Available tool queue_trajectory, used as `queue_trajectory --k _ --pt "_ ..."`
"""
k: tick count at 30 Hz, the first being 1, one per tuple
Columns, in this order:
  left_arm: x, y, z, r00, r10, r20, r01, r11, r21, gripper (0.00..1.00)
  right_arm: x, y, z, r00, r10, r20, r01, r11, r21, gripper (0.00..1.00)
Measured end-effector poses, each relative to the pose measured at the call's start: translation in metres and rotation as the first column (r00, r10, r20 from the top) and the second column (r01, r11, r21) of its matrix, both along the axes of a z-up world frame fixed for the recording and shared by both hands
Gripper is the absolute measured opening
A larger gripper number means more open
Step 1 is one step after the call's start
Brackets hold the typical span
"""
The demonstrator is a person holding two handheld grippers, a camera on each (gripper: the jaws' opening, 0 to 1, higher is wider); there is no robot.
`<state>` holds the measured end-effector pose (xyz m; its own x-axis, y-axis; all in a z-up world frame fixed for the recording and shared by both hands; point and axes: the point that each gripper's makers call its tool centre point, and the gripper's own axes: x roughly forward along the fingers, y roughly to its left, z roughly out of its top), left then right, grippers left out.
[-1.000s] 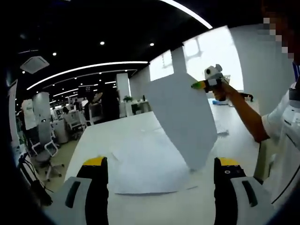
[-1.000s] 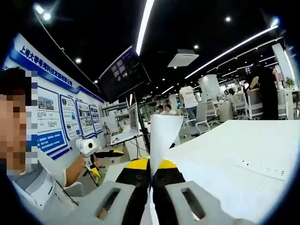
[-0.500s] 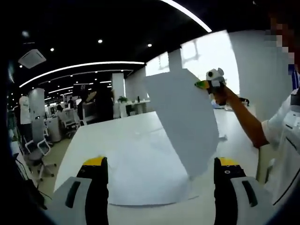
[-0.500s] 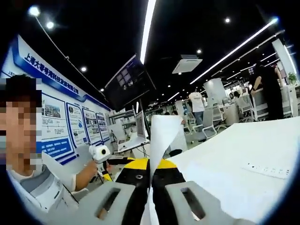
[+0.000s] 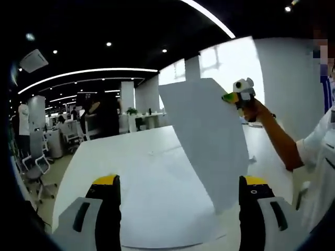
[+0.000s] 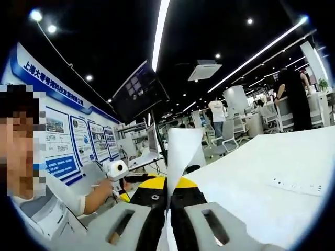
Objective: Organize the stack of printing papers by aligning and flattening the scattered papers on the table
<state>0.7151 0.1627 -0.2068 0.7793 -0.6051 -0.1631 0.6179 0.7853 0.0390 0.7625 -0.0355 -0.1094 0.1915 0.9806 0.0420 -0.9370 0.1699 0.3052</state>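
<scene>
While the white table [image 5: 104,157] extends ahead of both grippers, the largest item on it is the stack of papers [image 5: 157,209], which lies flat directly in front of the left gripper [image 5: 178,196] and between its two jaws. The left gripper has its jaws spread wide apart, with nothing between them but the view of the stack beyond. A single sheet [image 5: 209,136] hangs raised above the stack, ahead and to the right of the left gripper, with its lower corner pointing down toward the stack. The right gripper [image 6: 168,191] pinches this sheet [image 6: 183,151] between its pressed-together jaws, and the sheet rises upright from the yellow tips. In the left gripper view, the right gripper [image 5: 238,94] appears at the sheet's upper right edge, held by the person's hand [image 5: 254,110]. A small paper strip [image 6: 296,184] lies on the table to the right of the right gripper.
</scene>
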Motion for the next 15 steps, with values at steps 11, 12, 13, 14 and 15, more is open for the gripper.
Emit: queue_trajectory --k 11,12,13,14,15 --pt "0.017 -0.013 0.008 0.999 -0.028 0.015 0.029 0.999 -0.031 0.96 0.012 -0.009 -0.005 0.998 -0.054 -0.021 0.054 0.998 -0.02 0.0" --pt "0.018 -0.014 0.008 0.999 -0.03 0.016 0.03 0.999 -0.03 0.96 0.014 -0.01 -0.006 0.998 -0.06 -0.022 0.059 0.998 -0.024 0.0" --pt "0.019 -0.015 0.008 0.999 -0.032 0.017 0.032 0.999 -0.03 0.96 0.015 -0.011 -0.007 0.997 -0.07 -0.025 0.069 0.997 -0.029 0.0" --pt "0.019 -0.016 0.008 0.999 -0.033 0.015 0.033 0.999 -0.029 0.96 0.015 -0.011 -0.009 0.997 -0.079 -0.024 0.078 0.996 -0.034 0.0" --pt "0.02 -0.016 0.008 0.999 -0.033 0.014 0.033 0.999 -0.029 0.96 0.015 -0.011 -0.011 0.996 -0.087 -0.026 0.086 0.995 -0.04 0.0"
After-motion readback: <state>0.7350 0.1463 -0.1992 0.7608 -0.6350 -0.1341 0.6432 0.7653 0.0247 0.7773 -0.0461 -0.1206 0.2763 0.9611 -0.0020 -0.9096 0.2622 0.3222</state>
